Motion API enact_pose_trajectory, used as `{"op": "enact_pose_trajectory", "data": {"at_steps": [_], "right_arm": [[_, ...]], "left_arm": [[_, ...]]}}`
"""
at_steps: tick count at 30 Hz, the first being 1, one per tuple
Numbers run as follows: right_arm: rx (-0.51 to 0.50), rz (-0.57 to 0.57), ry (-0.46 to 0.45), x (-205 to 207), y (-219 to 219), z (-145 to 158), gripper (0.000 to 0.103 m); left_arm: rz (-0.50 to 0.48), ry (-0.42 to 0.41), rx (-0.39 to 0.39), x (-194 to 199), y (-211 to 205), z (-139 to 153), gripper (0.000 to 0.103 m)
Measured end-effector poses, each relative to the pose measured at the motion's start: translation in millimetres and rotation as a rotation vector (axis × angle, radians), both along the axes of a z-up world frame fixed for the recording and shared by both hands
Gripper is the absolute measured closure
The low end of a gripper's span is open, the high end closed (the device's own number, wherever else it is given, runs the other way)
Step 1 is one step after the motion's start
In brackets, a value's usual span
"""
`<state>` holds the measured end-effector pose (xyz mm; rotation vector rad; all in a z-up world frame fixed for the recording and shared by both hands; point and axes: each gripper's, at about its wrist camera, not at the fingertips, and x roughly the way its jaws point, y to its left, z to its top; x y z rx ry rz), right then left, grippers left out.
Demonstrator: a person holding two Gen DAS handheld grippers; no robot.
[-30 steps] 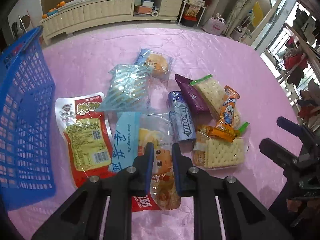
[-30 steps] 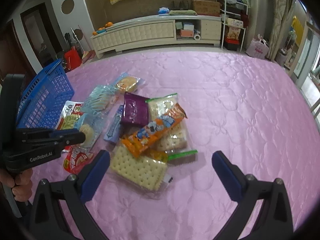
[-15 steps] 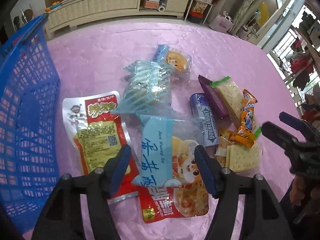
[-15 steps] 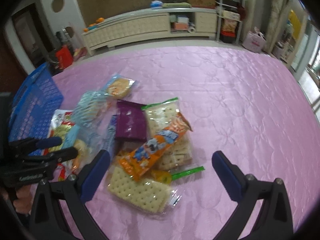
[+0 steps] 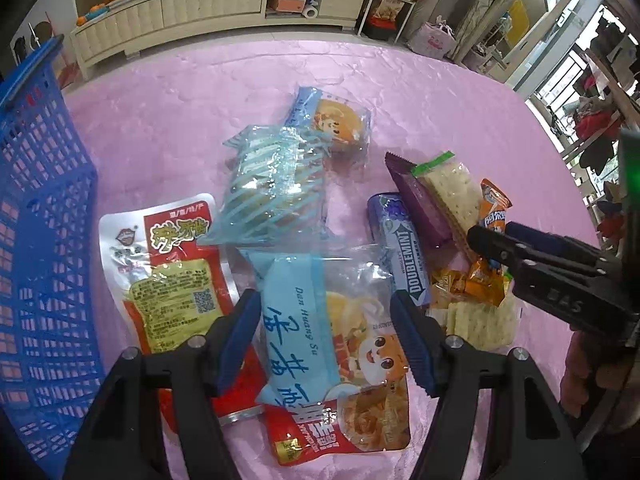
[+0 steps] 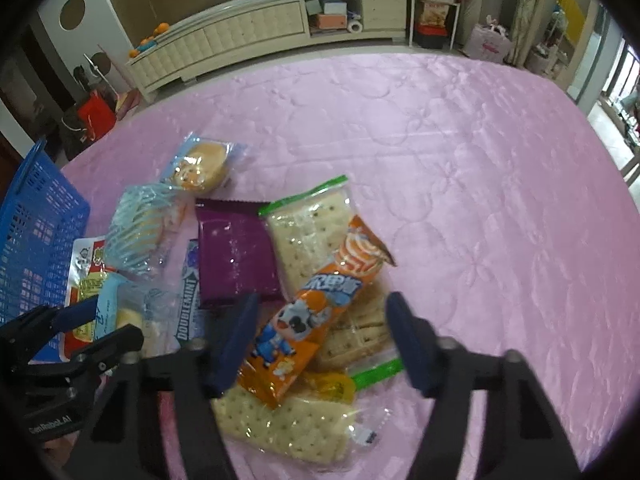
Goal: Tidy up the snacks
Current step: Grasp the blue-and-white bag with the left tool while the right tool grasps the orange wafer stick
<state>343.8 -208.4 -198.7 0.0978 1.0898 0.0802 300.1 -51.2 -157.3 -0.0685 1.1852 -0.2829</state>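
Left hand-held gripper [image 5: 326, 338], with its blue-padded fingers spread wide, is straddling the pale blue and clear plastic pastry bag [image 5: 316, 320] without touching it; this bag is lying on the pink quilted satin bench cover [image 5: 168, 112], overlapping a red and white printed snack pouch [image 5: 160, 280] and a red-bottomed clear packet [image 5: 360, 420]. Right hand-held gripper [image 6: 322, 340], likewise opened wide and holding nothing, is hanging over the orange cartoon-cow wafer wrapper [image 6: 316, 312], which is resting across two clear packs of square soda crackers: one green-sealed pack [image 6: 308, 232] beyond it and one pack [image 6: 292, 428] nearer the camera. A purple foil sachet [image 6: 236, 256] is lying just left of the green-sealed crackers, touching a blue Doublemint gum pack [image 5: 404, 260]. Farther back, a light blue striped transparent biscuit bag [image 5: 272, 196] is leaning against a small round bun in a blue-edged wrapper [image 5: 336, 124]. A blue plastic lattice basket [image 5: 36, 240] is standing at the left edge of the bench, just beside the red and white pouch. In the left wrist view the right hand-held gripper [image 5: 492, 240] is appearing side-on above the cracker heap; in the right wrist view the left hand-held gripper [image 6: 96, 324] is showing at lower left.
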Motion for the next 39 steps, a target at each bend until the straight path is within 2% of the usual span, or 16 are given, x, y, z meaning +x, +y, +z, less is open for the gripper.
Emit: {"op": "enact_pose_trajectory", "data": {"at_steps": [2,3,5,7,10,13,16,20,27,33,39], "right_arm": [[-0.004,0.004,0.014,2,1,-5,0.055],[-0.028,0.01,-0.007,1,3,-4,0.06],[-0.026,0.031,-0.018,-1,5,-3,0.067],[0.003,0.046,-0.028,-5,4,-2,0.075],[0.023,0.071,-0.049,-13,4,2,0.076],[0.037,0.094,-0.07,-21,5,9,0.076],[0.073,0.11,-0.074,-27,4,11,0.076],[0.117,0.119,-0.078,-39,1,16,0.076],[0.123,0.141,-0.112,-58,2,34,0.076],[0.122,0.171,-0.178,-81,6,67,0.076],[0.121,0.221,-0.245,-104,24,107,0.076]], "left_arm": [[0.0,0.007,0.002,0,0,0,0.038],[0.007,0.019,-0.006,0,2,-1,0.039],[0.016,0.03,-0.031,0,4,-1,0.046],[0.016,0.018,-0.018,-2,2,1,0.056],[0.016,-0.007,0.002,-7,0,6,0.07],[0.025,-0.018,-0.029,-13,5,14,0.081],[0.031,-0.03,-0.042,-18,5,18,0.085],[0.043,-0.042,-0.07,-27,1,24,0.088],[0.018,-0.104,-0.075,-47,-17,49,0.09],[0.008,-0.179,-0.059,-70,-22,86,0.09],[0.027,-0.27,-0.063,-100,-1,125,0.09]]}}
